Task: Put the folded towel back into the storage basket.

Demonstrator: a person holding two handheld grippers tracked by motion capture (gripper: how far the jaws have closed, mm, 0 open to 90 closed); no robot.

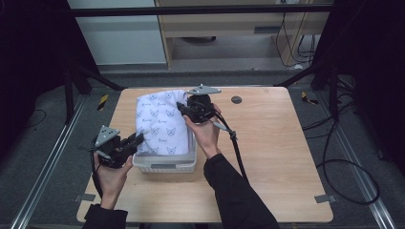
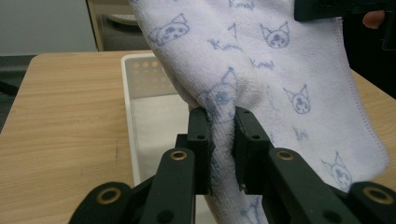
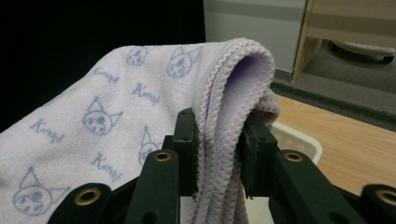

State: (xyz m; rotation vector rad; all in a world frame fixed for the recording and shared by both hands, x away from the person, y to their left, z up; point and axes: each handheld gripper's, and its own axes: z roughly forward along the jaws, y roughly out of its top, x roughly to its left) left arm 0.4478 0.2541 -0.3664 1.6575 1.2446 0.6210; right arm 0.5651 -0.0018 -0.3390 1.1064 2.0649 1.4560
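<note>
Towel (image 1: 160,125) held over white basket (image 1: 165,163), centre-left of the high view, on the wooden surface (image 1: 267,152). Long axis runs from lower left to upper right of that frame, stretched between both grippers and draped over the basket. Left gripper (image 1: 136,140) pinches the towel's lower-left edge; left gripper view shows cloth bunched between the jaws (image 2: 223,140), perforated basket wall (image 2: 147,74) behind. Right gripper (image 1: 181,107) pinches the upper-right end; right gripper view shows folded hemmed layers clamped (image 3: 219,149), basket rim (image 3: 299,137) at right. Print: blue cat faces with cursive writing, reads roughly "Kuromi", not sure. Stitched hem is clear in the gripper views, not in the high view.
</note>
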